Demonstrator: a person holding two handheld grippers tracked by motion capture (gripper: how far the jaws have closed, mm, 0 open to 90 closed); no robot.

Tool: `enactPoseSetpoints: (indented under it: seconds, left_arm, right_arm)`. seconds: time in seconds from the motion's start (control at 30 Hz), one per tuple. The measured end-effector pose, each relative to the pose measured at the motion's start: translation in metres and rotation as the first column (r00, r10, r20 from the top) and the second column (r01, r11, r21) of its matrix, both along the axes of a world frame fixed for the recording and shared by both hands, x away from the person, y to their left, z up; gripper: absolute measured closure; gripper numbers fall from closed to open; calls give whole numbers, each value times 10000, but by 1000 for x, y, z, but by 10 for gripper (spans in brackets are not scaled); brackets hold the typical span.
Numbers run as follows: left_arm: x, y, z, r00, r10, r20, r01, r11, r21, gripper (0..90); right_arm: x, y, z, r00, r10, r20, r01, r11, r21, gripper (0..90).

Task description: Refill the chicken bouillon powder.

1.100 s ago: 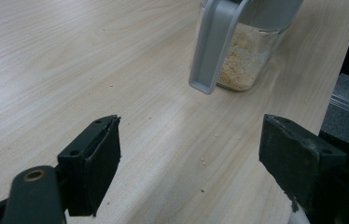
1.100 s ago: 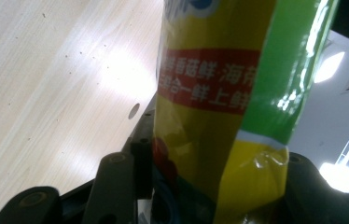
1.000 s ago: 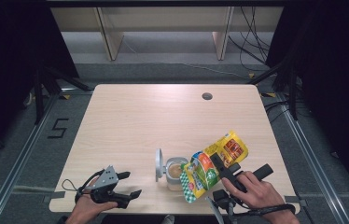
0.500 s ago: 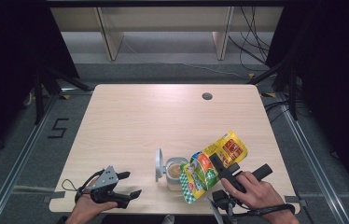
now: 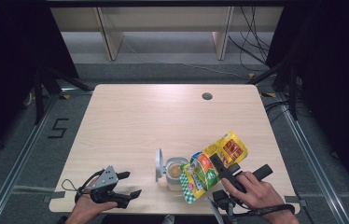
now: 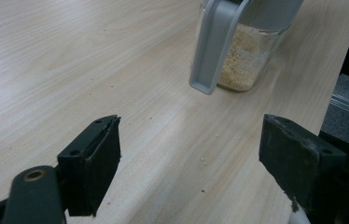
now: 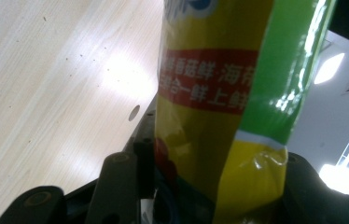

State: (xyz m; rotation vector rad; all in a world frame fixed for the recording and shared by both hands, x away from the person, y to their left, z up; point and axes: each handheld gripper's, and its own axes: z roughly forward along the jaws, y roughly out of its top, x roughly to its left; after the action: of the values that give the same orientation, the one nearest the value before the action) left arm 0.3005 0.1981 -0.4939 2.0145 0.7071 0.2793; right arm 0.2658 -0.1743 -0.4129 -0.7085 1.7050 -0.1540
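The yellow-green pouch (image 5: pixel 212 165) is hanging tilted over the open jar (image 5: pixel 175 171) near the front edge of the bench (image 5: pixel 140 121), its lower end dipping at the jar's mouth, apparently for pouring. The right claw (image 5: pixel 221 169) is clamping on the pouch around mid-body, and its jaws have just been closing a bit further on the film. Looks light, soft and glossy, so prob slippery and crumpling under pressure; I'd say a grip across the flat mid section, w/ the jaws on both faces, is steadier than at a corner or seam. The jar is clear, w/ pale crumbly stuff inside, and its grey lid (image 5: pixel 157 164) is standing flipped open to its left. The left claw (image 5: pixel 127 184) is resting on the bench well apart from the jar, jaws wide and empty. A few crumbs (image 6: pixel 203 161) are lying on the wood.
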Motion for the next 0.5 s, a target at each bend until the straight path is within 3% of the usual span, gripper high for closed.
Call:
enactPoseSetpoints:
  seconds: [0.5]
  left_arm:
    - [0,0,1,10000,33,-9,-33,10000,29,203]
  right_arm:
    - [0,0,0,10000,1,-70,0,10000,67,618]
